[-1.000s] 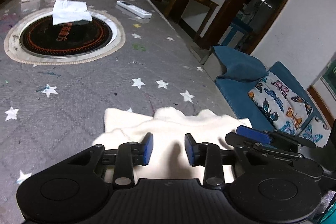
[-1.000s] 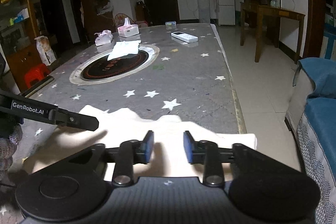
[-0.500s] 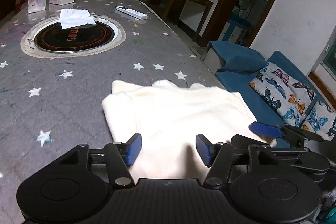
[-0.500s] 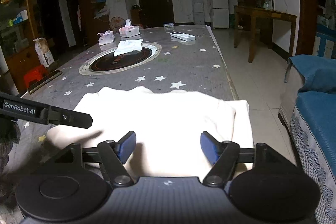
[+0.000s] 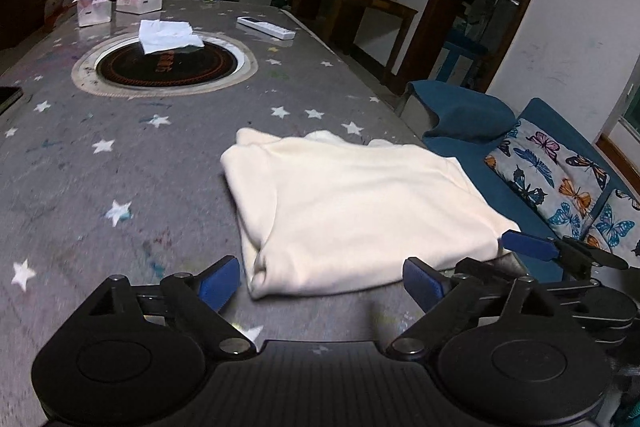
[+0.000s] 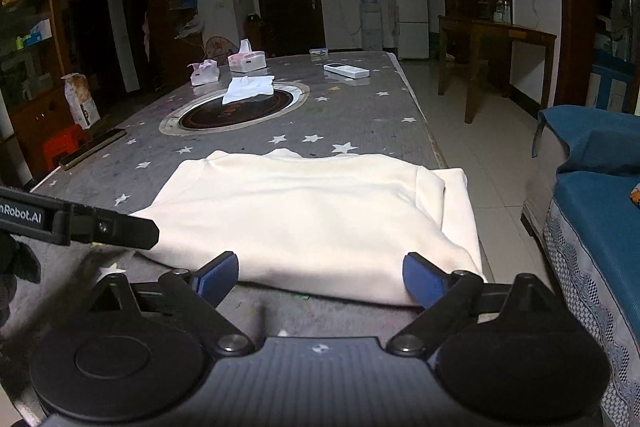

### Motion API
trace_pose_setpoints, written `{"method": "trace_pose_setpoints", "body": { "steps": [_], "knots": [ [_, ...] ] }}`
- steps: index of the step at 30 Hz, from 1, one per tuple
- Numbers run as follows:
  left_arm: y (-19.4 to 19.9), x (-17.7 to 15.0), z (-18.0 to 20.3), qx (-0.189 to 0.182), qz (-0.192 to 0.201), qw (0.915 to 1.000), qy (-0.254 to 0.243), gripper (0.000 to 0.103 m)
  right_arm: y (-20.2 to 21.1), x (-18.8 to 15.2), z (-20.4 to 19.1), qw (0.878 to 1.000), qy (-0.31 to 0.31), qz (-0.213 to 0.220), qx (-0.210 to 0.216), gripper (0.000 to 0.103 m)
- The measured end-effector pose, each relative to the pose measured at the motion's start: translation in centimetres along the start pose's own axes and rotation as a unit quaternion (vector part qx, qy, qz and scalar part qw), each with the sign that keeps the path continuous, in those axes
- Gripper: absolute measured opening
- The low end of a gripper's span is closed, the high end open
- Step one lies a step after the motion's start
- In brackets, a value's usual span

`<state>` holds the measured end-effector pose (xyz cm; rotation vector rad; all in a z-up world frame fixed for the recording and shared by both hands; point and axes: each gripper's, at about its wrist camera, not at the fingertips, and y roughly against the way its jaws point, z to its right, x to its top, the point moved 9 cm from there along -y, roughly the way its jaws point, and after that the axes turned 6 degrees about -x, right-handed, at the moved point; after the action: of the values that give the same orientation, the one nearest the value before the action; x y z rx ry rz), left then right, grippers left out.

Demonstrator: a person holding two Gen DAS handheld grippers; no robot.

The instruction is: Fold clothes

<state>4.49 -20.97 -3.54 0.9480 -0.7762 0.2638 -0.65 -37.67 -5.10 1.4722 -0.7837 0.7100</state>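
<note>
**Operator:** My left gripper [image 5: 320, 281] is let go and its jaws are opening, nothing between them, just bare counter [image 5: 120, 163] and the near edge of the cream garment [image 5: 352, 207] ahead. My right gripper [image 6: 320, 277] is the same: released, jaws opening, the garment's near hem lying just past the blue pads [image 6: 218, 275], not pinched.

**Observer:** Where does the garment sit?

**Operator:** Flat on the counter, at the corner nearest the blue sofa [image 5: 480, 147]. From the right wrist view I see a doubled layer along its right side, so I judge at least one fold is in. It reads as a tidy rectangle. What may remain is another fold to make it smaller, or nothing at all; I can't tell which.

**Observer:** What differs from a second ago?

**Operator:** Both grippers were nearly closed low over the cloth then. Now they stand wide and have pulled back, so far more of the garment shows. Further out, the white cloth [image 5: 168, 35] on the round black plate [image 5: 168, 67], the tissue boxes [image 5: 140, 1] and the remote [image 5: 266, 27] are unmoved.
</note>
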Motion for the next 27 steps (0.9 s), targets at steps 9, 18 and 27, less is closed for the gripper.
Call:
{"method": "trace_pose_setpoints", "body": {
  "steps": [9,18,27],
  "knots": [
    [1.4,-1.2,-0.1,0.002,0.008,1.0000,0.005,0.103,1.2,-0.6,-0.7,1.000,0.008,0.009,-0.005,0.103],
    [2.7,-2.2,-0.2,0.002,0.015,0.9999,0.004,0.103,1.9,-1.5,-1.3,1.000,0.004,0.007,-0.015,0.103],
    [3.5,-2.9,-0.7,0.010,0.018,0.9998,0.002,0.103,2.3,-2.2,-1.9,1.000,0.010,0.003,-0.026,0.103]
  ]
}}
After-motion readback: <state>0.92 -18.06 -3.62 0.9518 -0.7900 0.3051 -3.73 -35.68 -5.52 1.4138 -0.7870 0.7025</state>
